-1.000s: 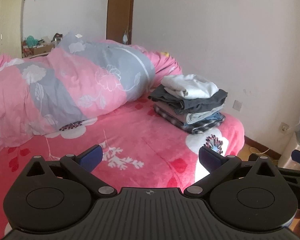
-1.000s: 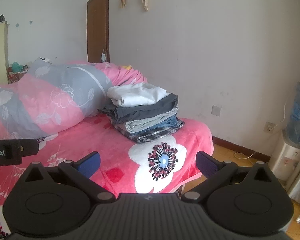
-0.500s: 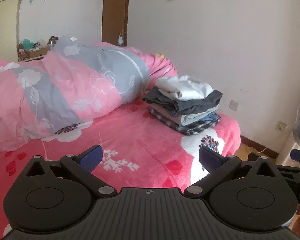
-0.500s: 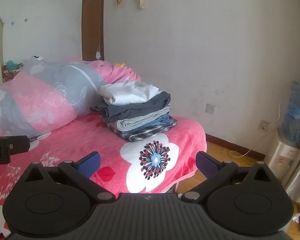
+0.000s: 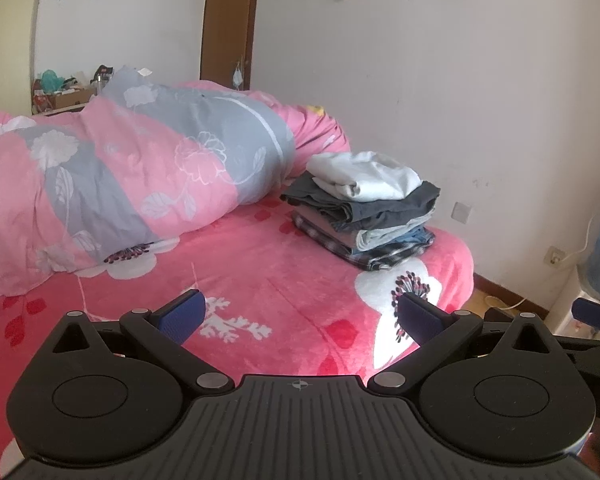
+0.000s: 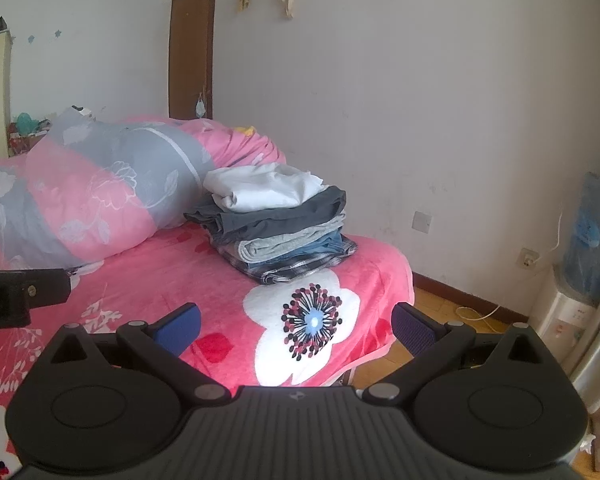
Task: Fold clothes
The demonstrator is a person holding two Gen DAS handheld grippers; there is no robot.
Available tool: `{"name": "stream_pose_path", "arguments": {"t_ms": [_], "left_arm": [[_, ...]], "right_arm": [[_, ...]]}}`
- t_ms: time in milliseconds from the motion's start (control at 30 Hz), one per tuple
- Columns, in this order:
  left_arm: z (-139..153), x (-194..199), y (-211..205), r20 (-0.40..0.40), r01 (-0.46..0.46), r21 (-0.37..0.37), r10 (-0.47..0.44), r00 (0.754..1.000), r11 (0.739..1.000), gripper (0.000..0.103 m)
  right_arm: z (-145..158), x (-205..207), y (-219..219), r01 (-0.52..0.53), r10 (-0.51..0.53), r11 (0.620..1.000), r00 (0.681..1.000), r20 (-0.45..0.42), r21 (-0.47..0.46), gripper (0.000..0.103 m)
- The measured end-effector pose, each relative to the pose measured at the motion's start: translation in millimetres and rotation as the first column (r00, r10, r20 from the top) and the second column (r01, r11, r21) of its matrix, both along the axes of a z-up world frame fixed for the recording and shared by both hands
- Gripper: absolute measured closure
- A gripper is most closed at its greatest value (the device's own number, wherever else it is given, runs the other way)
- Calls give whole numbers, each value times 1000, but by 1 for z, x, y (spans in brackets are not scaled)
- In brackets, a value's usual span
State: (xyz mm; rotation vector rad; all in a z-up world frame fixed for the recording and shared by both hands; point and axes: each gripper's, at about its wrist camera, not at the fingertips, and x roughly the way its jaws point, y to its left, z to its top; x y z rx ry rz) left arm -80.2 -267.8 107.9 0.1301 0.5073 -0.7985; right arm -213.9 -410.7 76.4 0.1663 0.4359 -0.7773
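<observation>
Looks mostly done: the stack of folded clothes (image 5: pixel 364 216) is sitting on the bed (image 5: pixel 260 280), both grippers, left gripper (image 5: pixel 300 316) and right gripper (image 6: pixel 296 326), are hanging wide apart, gripping nothing.

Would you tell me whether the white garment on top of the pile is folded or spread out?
Folded: the white garment lies as a compact bundle atop the stacked clothes.

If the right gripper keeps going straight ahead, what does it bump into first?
Probably the pink bed cover: the open right gripper points over its corner with the big white flower. The pile of folded clothes lies beyond, slightly left. Depth is unclear.
</observation>
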Motion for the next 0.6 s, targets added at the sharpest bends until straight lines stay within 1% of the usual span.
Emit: {"name": "stream_pose_path", "arguments": {"t_ms": [600], "left_arm": [[0, 5, 3, -10, -6, -6, 6, 1000, 1000, 0]], "right_arm": [[1, 5, 5, -8, 8, 1000, 1000, -12, -10, 0]]}}
